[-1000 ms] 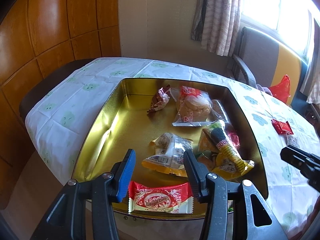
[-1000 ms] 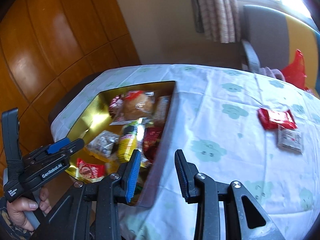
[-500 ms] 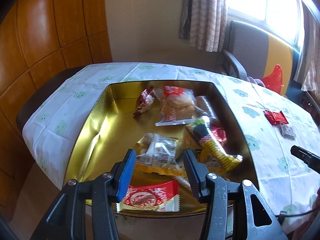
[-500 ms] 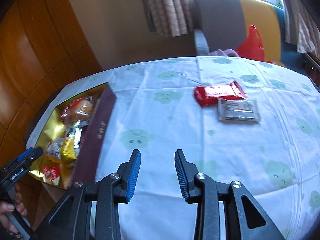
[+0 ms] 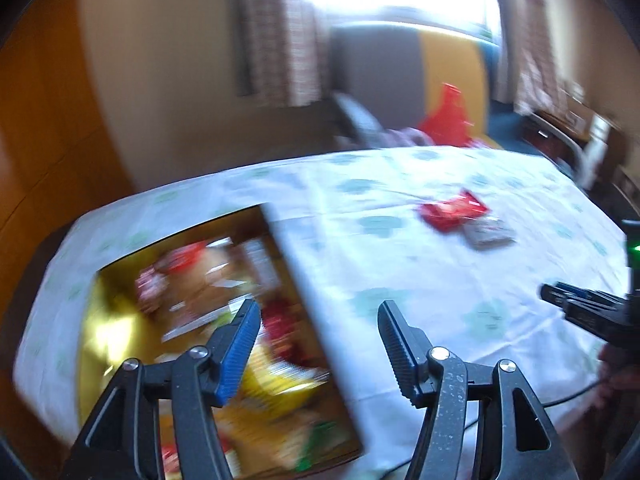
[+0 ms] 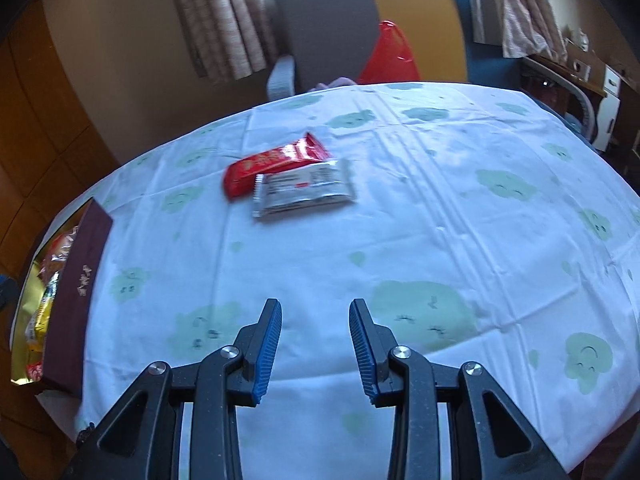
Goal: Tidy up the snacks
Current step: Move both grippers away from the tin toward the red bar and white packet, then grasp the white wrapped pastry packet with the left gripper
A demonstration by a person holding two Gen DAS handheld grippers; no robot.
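A gold tin point(image 5: 104, 316) holding several wrapped snacks sits at the table's left end; its dark red outer wall point(image 6: 76, 292) shows in the right wrist view. A red snack packet point(image 6: 276, 162) and a silver packet point(image 6: 306, 190) lie side by side on the cloth; both also show in the blurred left wrist view, red packet point(image 5: 452, 212) and silver packet point(image 5: 490, 232). My left gripper point(image 5: 316, 340) is open and empty over the tin's right wall. My right gripper point(image 6: 314, 340) is open and empty above the cloth, short of the two packets.
The table wears a white cloth with green cloud faces point(image 6: 420, 308). A grey and yellow armchair point(image 6: 372, 20) with a red bag point(image 6: 390, 56) stands behind the table. Wooden wall panels point(image 6: 36, 128) are at the left. A desk point(image 6: 572, 68) stands at the right.
My left gripper swung right, from over the tin's middle to its right wall, and its view is blurred. My right gripper moved closer to the two packets.
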